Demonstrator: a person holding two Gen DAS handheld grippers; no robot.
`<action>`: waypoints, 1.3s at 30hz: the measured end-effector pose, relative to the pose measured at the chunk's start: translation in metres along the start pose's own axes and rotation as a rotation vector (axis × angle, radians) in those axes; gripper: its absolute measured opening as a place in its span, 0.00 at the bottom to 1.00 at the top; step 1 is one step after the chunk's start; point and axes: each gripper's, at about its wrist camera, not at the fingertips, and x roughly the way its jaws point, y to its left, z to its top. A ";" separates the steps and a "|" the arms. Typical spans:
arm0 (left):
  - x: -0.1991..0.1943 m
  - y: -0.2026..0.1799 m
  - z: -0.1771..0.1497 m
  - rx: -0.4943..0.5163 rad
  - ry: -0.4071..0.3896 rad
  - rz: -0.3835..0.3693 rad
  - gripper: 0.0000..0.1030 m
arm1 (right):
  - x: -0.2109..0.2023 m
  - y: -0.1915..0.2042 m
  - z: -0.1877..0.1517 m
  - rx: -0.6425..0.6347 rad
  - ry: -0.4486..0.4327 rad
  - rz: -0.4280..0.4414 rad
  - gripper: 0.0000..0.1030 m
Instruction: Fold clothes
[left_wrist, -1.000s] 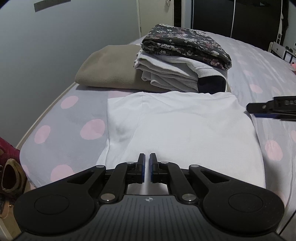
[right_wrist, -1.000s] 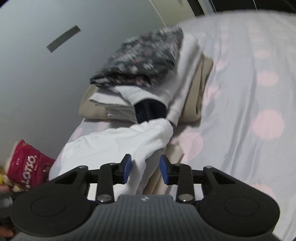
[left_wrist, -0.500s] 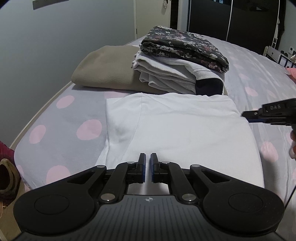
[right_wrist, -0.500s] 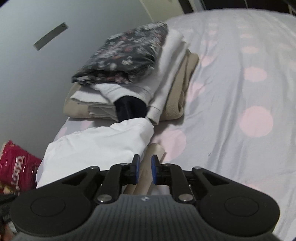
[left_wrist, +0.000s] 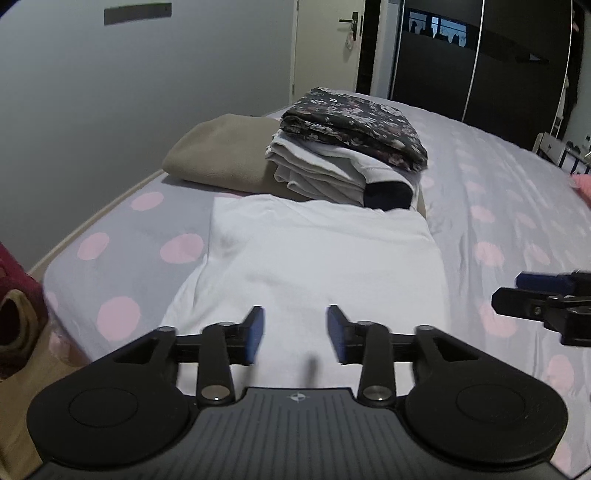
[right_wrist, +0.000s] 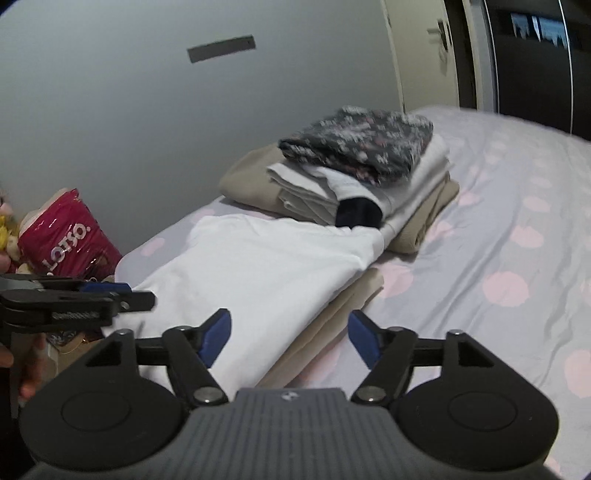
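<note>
Bed (left_wrist: 498, 177): lilac sheet, pink dots.
White shirt (left_wrist: 317, 266): folded flat near bed's corner, on beige cloth (right_wrist: 332, 314).
Stack (left_wrist: 347, 155): floral, white, tan pieces, touching shirt's far edge.
Left gripper (left_wrist: 295, 334): jaws just opened, apart, nothing between, above shirt.
Right gripper (right_wrist: 290, 338): jaws just opened wide, empty, over shirt's edge.
Red bag (right_wrist: 66, 236): beside bed.

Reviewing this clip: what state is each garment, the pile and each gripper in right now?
white garment: folded flat on the bed, released.
floral garment: folded, top of the pile.
beige blanket: folded, bottom of the pile.
left gripper: just opened, nothing between its pads.
right gripper: just opened, holding nothing.
</note>
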 end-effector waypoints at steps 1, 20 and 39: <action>-0.004 -0.004 -0.003 -0.011 0.005 0.000 0.44 | -0.006 0.004 -0.002 -0.010 -0.008 0.006 0.79; -0.072 -0.087 -0.025 -0.028 -0.083 0.130 0.71 | -0.085 0.015 -0.029 -0.136 -0.017 -0.028 0.92; -0.081 -0.108 -0.053 -0.096 -0.031 0.154 0.72 | -0.093 0.010 -0.042 -0.152 -0.024 -0.067 0.94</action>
